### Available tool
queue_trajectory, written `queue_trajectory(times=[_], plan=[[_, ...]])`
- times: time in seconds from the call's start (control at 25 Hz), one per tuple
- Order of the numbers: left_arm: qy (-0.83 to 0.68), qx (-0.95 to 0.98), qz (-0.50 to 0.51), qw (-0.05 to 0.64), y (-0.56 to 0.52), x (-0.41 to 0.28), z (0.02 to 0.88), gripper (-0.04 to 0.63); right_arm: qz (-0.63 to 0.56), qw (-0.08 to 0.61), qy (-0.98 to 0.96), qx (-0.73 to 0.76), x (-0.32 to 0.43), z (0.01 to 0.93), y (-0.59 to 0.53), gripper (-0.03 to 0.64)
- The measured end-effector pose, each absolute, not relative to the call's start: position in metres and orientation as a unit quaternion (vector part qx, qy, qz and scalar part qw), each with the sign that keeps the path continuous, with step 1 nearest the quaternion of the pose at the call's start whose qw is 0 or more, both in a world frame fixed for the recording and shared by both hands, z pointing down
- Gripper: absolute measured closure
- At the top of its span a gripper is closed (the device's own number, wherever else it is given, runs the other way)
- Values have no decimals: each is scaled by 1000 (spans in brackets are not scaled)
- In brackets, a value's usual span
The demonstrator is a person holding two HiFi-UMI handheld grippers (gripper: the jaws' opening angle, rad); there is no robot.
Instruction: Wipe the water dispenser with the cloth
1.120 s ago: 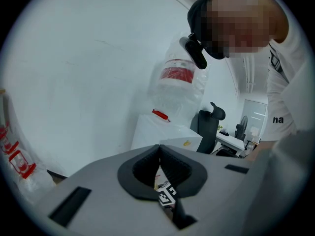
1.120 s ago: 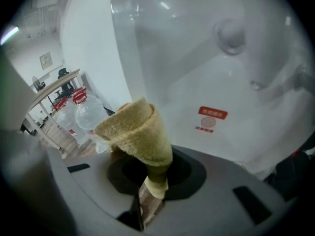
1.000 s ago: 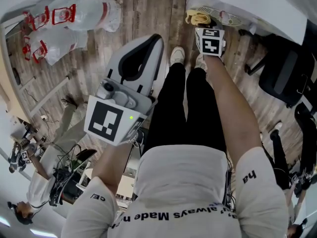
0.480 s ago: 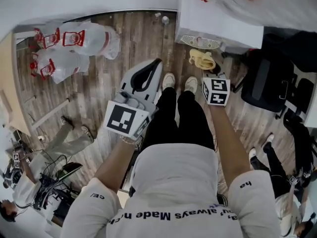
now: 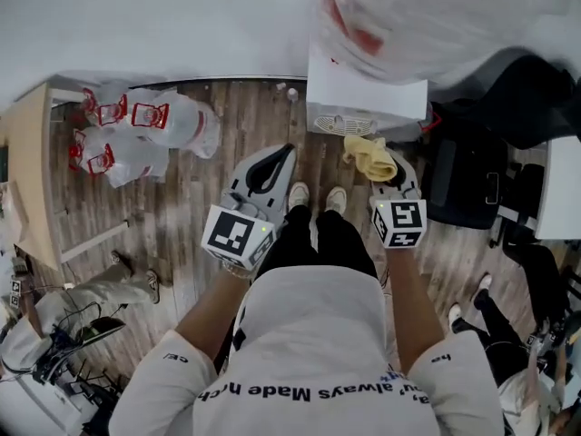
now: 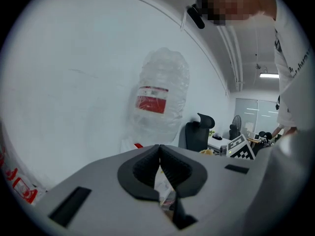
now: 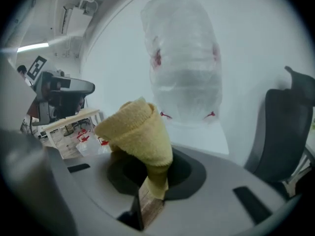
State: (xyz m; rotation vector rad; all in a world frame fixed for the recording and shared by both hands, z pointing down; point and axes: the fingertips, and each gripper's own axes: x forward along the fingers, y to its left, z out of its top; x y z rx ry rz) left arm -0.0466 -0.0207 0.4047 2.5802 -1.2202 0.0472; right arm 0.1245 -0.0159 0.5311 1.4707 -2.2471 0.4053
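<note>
The yellow cloth [image 7: 140,132] is clamped in the right gripper [image 7: 150,178] and bunched above its jaws, just short of the white water dispenser [image 5: 363,89], whose bottle [image 7: 184,68] is seen straight ahead. The left gripper [image 6: 160,163] is held closed on nothing. For a good wipe, the bunched cloth rather than the jaws should probably be pressed flat on the panel and drawn in long strokes. Room at the right is limited by a black chair [image 5: 463,180]; the floor at the left is taken up by wrapped bottles [image 5: 145,130].
</note>
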Motion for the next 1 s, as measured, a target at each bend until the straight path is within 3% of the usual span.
queue_trajectory(times=[1.0], plan=[[-396, 915, -34, 70, 9, -4, 238, 575, 37, 97, -853, 511, 149, 273, 27, 548]])
